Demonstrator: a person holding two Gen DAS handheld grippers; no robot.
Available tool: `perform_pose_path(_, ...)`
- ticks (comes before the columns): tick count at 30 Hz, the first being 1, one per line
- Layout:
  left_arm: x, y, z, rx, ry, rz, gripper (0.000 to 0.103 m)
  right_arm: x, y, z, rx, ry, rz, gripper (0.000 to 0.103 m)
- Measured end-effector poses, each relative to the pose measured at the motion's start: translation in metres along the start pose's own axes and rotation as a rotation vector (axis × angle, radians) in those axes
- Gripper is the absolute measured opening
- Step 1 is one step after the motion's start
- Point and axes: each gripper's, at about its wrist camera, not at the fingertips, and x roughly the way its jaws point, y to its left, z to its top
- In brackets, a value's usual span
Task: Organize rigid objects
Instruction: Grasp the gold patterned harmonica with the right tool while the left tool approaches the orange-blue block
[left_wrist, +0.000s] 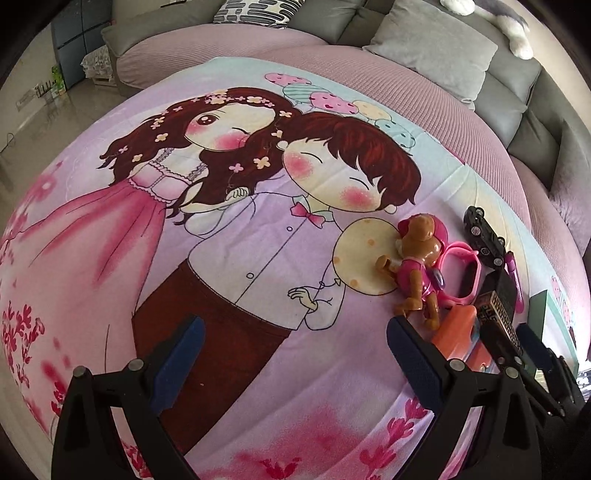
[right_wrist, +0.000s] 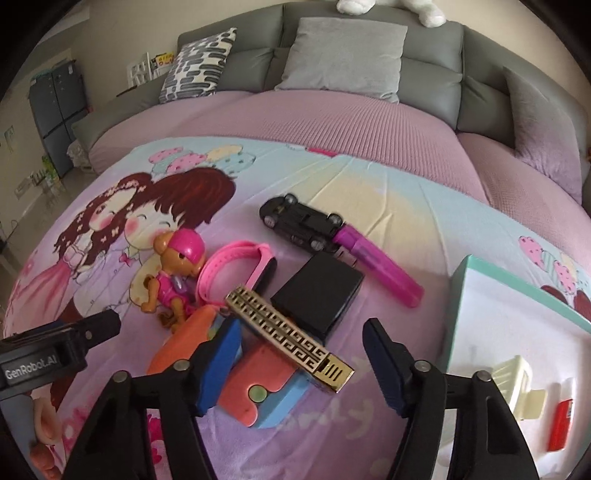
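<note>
The gold patterned bar (right_wrist: 290, 338) lies diagonally on top of the pile of toys, resting across an orange and blue toy block (right_wrist: 258, 384) and touching the black box (right_wrist: 317, 293) at its far side. It sits directly ahead of the right gripper (right_wrist: 299, 363), between the spread fingers but not yet touched by either pad. The right gripper is wide open and holds nothing. The left gripper (left_wrist: 295, 356) is likewise wide open and empty, hovering over bare blanket (left_wrist: 221, 258) to the left of the pile.

Around the bar: a brown toy figure with a pink cap (right_wrist: 177, 273), a pink strap (right_wrist: 236, 269), a black toy car (right_wrist: 299, 221) lying upside down and a purple marker (right_wrist: 376, 266) touching the car's rear. A teal-rimmed box (right_wrist: 458, 295) stands to the right and already contains a cream plastic piece (right_wrist: 517, 380) and a red item (right_wrist: 561, 417).

Risks, as judged: the bar is propped unevenly, so a closing pad may tip it off the block or drag the black box along. The left finger sits very near the block and may catch it instead.
</note>
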Motion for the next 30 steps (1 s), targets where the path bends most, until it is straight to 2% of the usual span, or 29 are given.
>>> perform_pose_path(3, 0.003, -0.002, 0.001, 0.007, 0.006, -0.006, 0.099, 0.000, 0.000, -0.003, 0.021, 0.020, 0.022, 0.051)
perform_pose_path(7, 0.005, -0.003, 0.001, 0.012, 0.011, -0.003, 0.099, -0.007, 0.002, -0.009, 0.032, 0.047, 0.063, 0.044)
perform_pose_path(10, 0.006, -0.002, 0.001, 0.009, 0.014, -0.007, 0.099, -0.011, 0.007, -0.011, 0.019, 0.071, 0.084, 0.043)
perform_pose_path(14, 0.008, -0.003, 0.001, 0.015, 0.018, -0.010, 0.099, -0.013, 0.012, -0.009, 0.010, 0.049, 0.083, 0.043)
perform_pose_path(18, 0.009, -0.005, 0.001, 0.023, 0.022, -0.016, 0.099, -0.009, 0.009, -0.005, 0.038, 0.036, 0.068, 0.034)
perform_pose_path(26, 0.008, -0.015, 0.001, 0.044, 0.025, -0.037, 0.099, -0.008, 0.006, -0.006, 0.053, 0.020, 0.051, 0.025)
perform_pose_path(28, 0.007, -0.016, 0.002, 0.047, 0.026, -0.040, 0.099, -0.009, 0.002, -0.008, 0.083, 0.021, 0.065, 0.017)
perform_pose_path(30, 0.007, -0.018, 0.002, 0.054, 0.029, -0.045, 0.099, -0.012, -0.002, -0.012, 0.109, 0.024, 0.069, 0.017)
